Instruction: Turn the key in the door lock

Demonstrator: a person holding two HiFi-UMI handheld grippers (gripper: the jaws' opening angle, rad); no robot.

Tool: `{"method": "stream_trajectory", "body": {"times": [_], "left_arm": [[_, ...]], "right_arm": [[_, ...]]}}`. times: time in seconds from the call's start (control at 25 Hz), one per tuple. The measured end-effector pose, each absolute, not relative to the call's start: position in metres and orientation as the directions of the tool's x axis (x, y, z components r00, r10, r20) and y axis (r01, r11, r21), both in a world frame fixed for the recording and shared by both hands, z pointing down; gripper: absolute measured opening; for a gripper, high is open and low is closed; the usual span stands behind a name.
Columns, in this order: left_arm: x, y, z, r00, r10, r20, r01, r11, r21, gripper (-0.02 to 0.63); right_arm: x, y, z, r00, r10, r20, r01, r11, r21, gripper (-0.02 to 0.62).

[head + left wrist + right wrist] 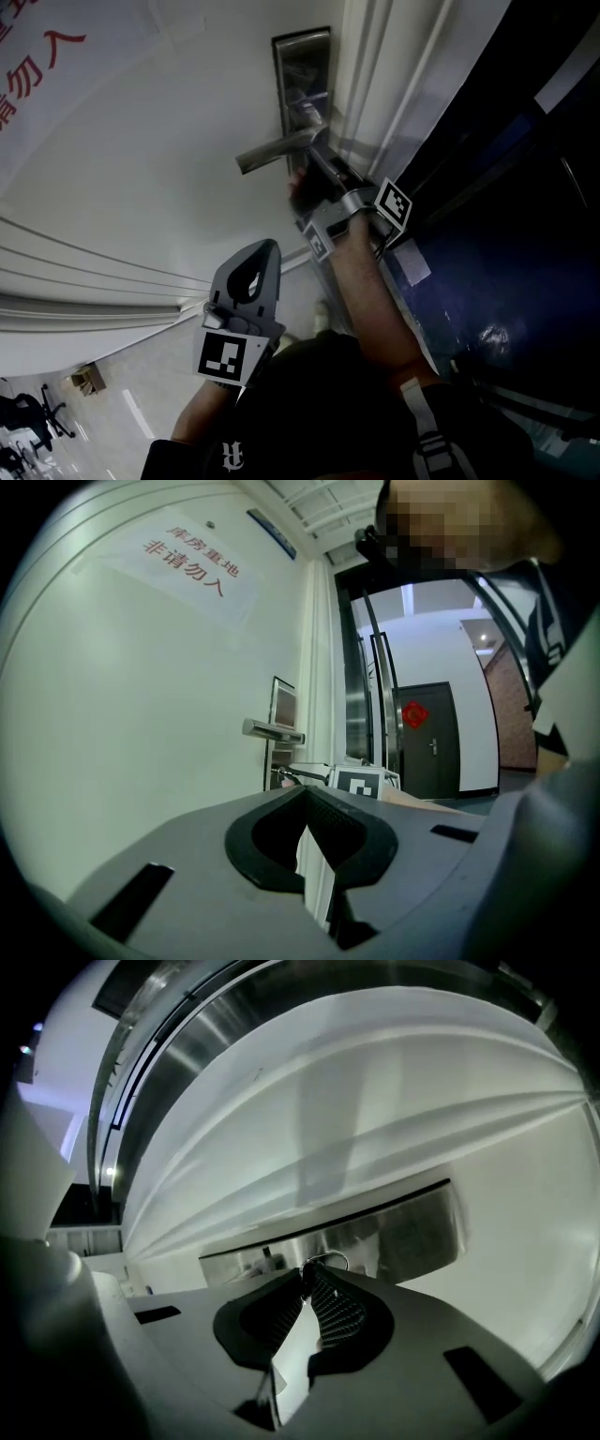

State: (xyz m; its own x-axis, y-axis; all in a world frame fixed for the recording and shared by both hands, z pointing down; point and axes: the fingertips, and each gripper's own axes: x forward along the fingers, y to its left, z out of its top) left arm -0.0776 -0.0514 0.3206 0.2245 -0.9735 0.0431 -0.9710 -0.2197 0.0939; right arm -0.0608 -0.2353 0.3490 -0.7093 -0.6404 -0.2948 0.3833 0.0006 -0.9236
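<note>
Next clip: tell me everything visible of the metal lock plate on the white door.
The polished rectangular metal lock plate sits flat on the white door, close to its edge, long side along that edge. Its surface looks reflective. A metal lever handle sticks out from it sideways. Below the handle, the right hand-held gripper reaches the plate, jaws closed on a small dark key with a wire ring. The keyhole is hidden.

White sign [192,562], red characters, posted high. Dark far door [445,761] carries a red ornament [415,714]. Office chair [31,412] on floor.
</note>
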Motion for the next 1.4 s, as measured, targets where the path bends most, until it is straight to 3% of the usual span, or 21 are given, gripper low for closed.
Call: {"method": "stream_trajectory", "body": {"times": [0.24, 0.4, 0.6, 0.88, 1.0, 1.12, 1.28, 1.4], "left_arm": [[-0.077, -0.049, 0.319, 0.227, -0.973, 0.044, -0.971, -0.222, 0.085, 0.006], [-0.078, -0.050, 0.318, 0.227, -0.973, 0.042, -0.971, -0.223, 0.085, 0.006], [-0.075, -0.051, 0.320, 0.236, -0.971, 0.040, -0.969, -0.231, 0.090, 0.006], [-0.069, -0.056, 0.322, 0.261, -0.965, 0.035, -0.961, -0.256, 0.102, 0.006], [-0.066, -0.057, 0.322, 0.273, -0.962, 0.031, -0.958, -0.269, 0.104, 0.006], [-0.063, -0.059, 0.321, 0.282, -0.959, 0.027, -0.955, -0.278, 0.104, 0.006], [-0.062, -0.059, 0.320, 0.286, -0.958, 0.027, -0.954, -0.281, 0.104, 0.006], [-0.063, -0.059, 0.320, 0.280, -0.960, 0.026, -0.955, -0.276, 0.103, 0.006]], "right_arm": [[-0.061, -0.236, 0.346, -0.702, -0.610, -0.368, 0.449, 0.024, -0.893, 0.032], [-0.062, -0.236, 0.346, -0.711, -0.599, -0.369, 0.410, 0.074, -0.909, 0.033], [-0.057, -0.232, 0.352, -0.721, -0.594, -0.357, 0.387, 0.082, -0.918, 0.082], [-0.041, -0.223, 0.358, -0.745, -0.591, -0.309, 0.292, 0.127, -0.948, 0.085], [-0.030, -0.221, 0.357, -0.767, -0.580, -0.275, 0.186, 0.210, -0.960, 0.084], [-0.021, -0.220, 0.347, -0.795, -0.563, -0.225, -0.014, 0.388, -0.922, 0.084], [-0.024, -0.211, 0.326, -0.858, -0.493, -0.147, -0.267, 0.670, -0.692, 0.084], [-0.027, -0.202, 0.327, -0.878, -0.478, -0.034, -0.411, 0.786, -0.462, 0.084]]}}
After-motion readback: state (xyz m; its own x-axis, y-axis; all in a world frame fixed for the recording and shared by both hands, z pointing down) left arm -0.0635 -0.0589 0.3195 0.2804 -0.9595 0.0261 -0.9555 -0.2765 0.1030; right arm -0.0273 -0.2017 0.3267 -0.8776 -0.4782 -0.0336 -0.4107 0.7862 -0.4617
